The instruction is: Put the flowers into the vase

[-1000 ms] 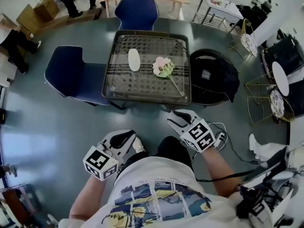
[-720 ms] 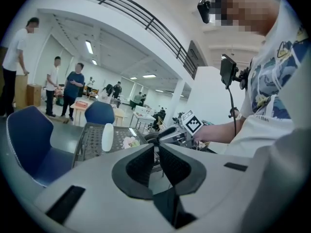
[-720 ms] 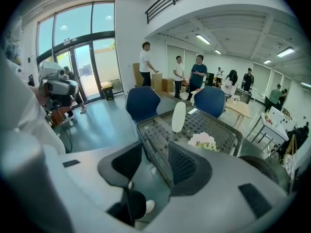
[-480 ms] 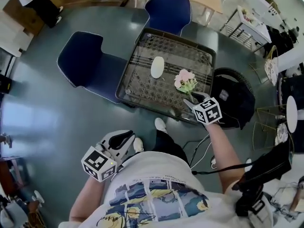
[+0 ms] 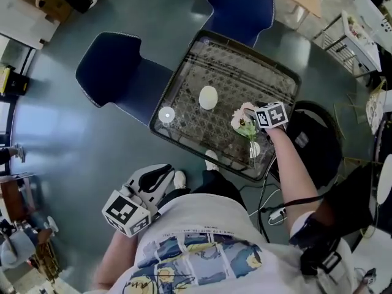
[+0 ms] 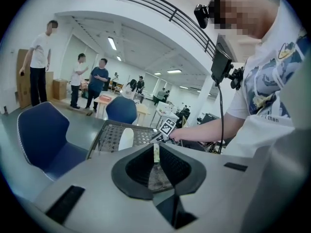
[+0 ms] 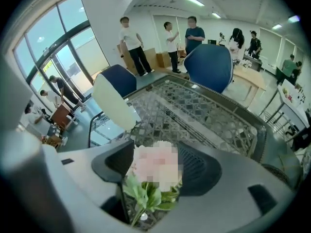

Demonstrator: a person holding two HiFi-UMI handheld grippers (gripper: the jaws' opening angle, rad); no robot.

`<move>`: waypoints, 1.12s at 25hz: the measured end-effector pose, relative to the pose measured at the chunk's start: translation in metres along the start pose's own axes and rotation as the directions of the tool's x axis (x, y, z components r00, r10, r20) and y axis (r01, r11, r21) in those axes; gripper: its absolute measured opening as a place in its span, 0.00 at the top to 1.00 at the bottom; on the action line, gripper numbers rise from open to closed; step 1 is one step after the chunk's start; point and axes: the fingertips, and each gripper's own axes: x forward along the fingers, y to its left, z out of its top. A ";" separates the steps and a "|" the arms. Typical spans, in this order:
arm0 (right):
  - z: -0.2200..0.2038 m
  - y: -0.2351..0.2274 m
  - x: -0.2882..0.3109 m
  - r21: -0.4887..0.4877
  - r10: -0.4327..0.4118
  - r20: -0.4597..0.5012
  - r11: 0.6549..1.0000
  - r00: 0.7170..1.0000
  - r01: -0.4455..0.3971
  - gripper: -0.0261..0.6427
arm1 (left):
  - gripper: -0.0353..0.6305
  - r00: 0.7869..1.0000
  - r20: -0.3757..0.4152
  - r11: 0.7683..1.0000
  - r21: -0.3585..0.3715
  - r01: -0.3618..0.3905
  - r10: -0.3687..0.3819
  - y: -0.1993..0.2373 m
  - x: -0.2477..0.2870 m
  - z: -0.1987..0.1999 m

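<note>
A pink flower (image 5: 244, 121) with green leaves and a long stem lies on the glass table (image 5: 184, 60), right of the white egg-shaped vase (image 5: 208, 97). My right gripper (image 5: 253, 113) points steeply down over the bloom. In the right gripper view its jaws are opening, and the flower (image 7: 154, 165) sits between them with the pads apart from it. The vase (image 7: 113, 102) stands upright beyond, to the left. My left gripper (image 5: 160, 175) hangs near my body, off the table, its jaws together and empty. The left gripper (image 6: 156, 152) faces the table from a distance.
Two blue chairs (image 5: 113, 66) (image 5: 242, 8) stand at the table's left and far sides. A black round seat or bag (image 5: 312, 139) sits close on the right. Several people (image 7: 165, 40) stand far behind. The table has a raised dark rim.
My right gripper went from beside my body out over the table and down onto the flower, its jaws widening. The left gripper stayed by my body.
</note>
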 end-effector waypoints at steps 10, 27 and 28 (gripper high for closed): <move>-0.019 -0.004 0.072 0.055 0.176 -0.218 0.984 0.960 -0.168 0.58 | 0.91 0.992 -0.015 0.990 -0.072 -0.125 0.124 0.019 0.016 0.008; 0.047 0.025 -0.060 -0.048 0.048 0.162 0.998 0.986 -0.041 0.90 | 0.91 0.999 0.045 1.000 0.011 -0.014 0.014 0.011 0.013 0.015; 0.054 0.026 -0.071 -0.058 0.029 0.194 0.998 0.981 -0.018 0.90 | 0.91 0.999 0.051 1.000 0.015 -0.002 0.001 0.009 0.012 0.015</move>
